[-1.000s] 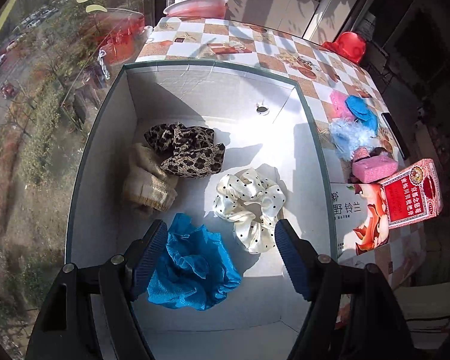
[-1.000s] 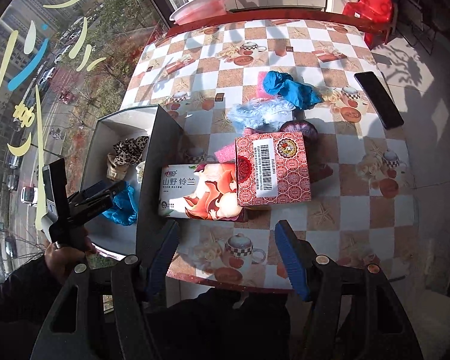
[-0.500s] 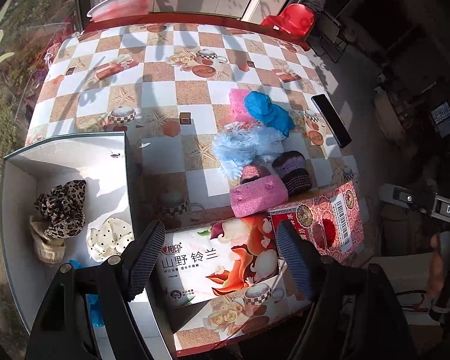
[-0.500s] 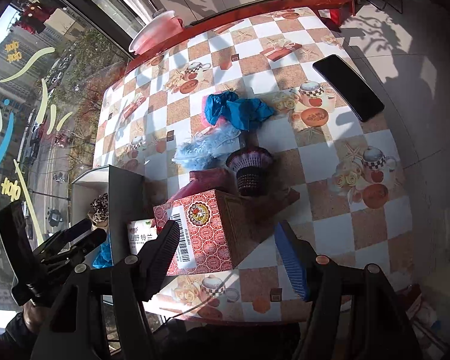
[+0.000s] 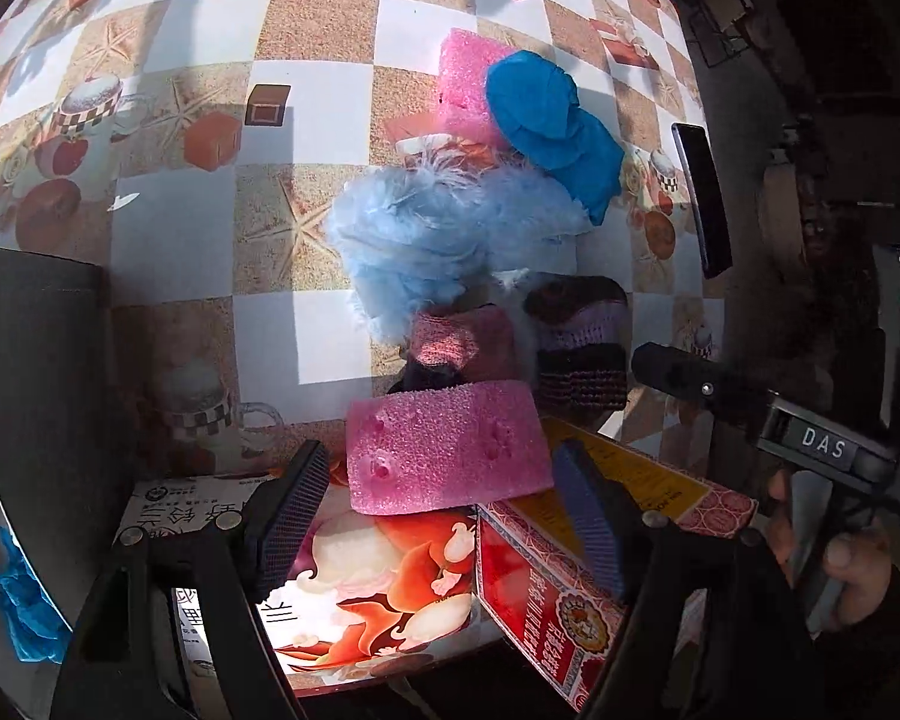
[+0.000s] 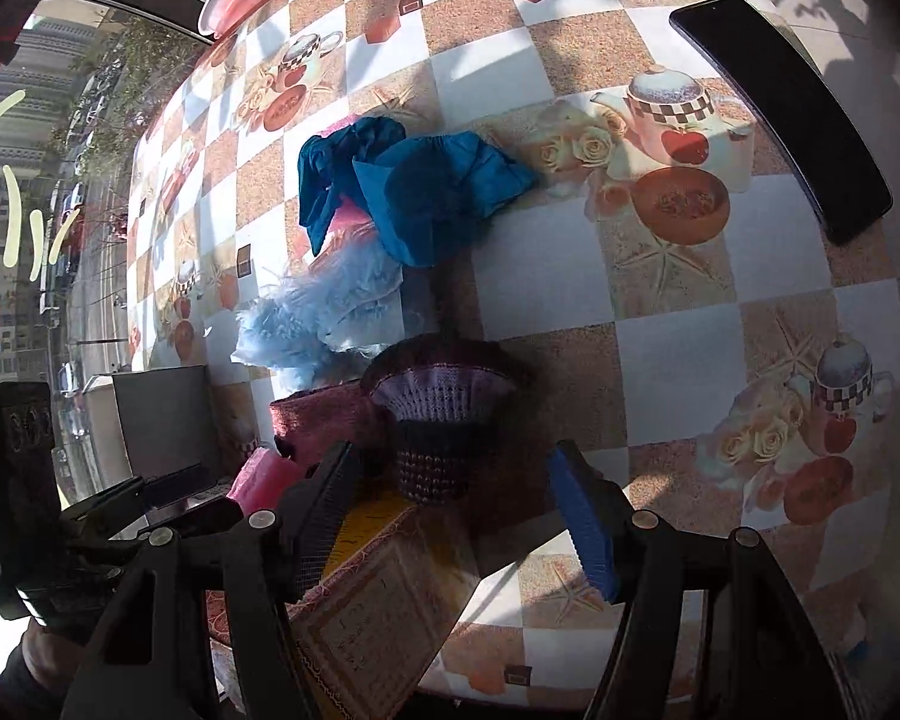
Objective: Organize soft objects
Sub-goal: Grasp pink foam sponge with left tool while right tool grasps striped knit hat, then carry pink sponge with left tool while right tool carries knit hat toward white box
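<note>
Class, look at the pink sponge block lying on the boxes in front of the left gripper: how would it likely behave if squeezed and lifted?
The pink sponge block has a porous, dimpled surface, so it probably compresses under the left gripper and feels light. Its rough texture should grip rather than slip. It lies flat across two boxes, so it is unlikely to roll.
</note>
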Tool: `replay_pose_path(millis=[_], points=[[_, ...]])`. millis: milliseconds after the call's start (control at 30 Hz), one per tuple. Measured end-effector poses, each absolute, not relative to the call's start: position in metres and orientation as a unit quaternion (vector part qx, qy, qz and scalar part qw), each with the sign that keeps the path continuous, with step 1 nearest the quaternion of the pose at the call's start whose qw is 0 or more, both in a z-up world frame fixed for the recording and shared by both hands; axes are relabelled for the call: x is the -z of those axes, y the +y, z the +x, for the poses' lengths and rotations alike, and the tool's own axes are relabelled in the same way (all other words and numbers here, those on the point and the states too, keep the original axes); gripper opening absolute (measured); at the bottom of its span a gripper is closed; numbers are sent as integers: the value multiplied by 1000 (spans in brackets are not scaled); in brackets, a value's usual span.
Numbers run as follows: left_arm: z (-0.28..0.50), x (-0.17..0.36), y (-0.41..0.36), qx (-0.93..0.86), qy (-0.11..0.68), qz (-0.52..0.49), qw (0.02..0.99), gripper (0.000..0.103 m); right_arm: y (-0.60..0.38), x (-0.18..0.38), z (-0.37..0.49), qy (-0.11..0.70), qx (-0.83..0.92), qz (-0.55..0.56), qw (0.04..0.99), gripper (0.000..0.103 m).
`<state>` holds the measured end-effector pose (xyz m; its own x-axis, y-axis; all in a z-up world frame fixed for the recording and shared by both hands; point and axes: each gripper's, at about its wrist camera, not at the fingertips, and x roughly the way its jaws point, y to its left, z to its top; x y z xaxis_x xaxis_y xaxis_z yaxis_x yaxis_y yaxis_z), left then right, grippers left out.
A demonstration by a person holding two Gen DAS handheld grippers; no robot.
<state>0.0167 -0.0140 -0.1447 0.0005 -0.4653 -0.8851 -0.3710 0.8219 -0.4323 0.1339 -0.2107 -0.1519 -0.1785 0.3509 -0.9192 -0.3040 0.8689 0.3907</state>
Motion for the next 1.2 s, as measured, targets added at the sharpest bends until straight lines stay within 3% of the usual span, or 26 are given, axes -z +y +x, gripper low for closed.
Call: replay_pose_path(millis=[333,400,433,533,1200], points=[[29,174,-23,60,728,-321,603,79,-181,197,125,763,-259,-6,593,67],[28,177,-23,65,728,-324,600,74,-178,203,122,765,-259,-14,589,54],[27,176,-21,65,727,-323,603,74,-177,205,122,769,-263,-10,582,39],[25,166,-17,68,715,-323,616,73,-181,196,122,760,-270,-8,592,35],[-14,11,-50,121,601,-178,770,73,-294,47,53,663,-249,18,706,34]])
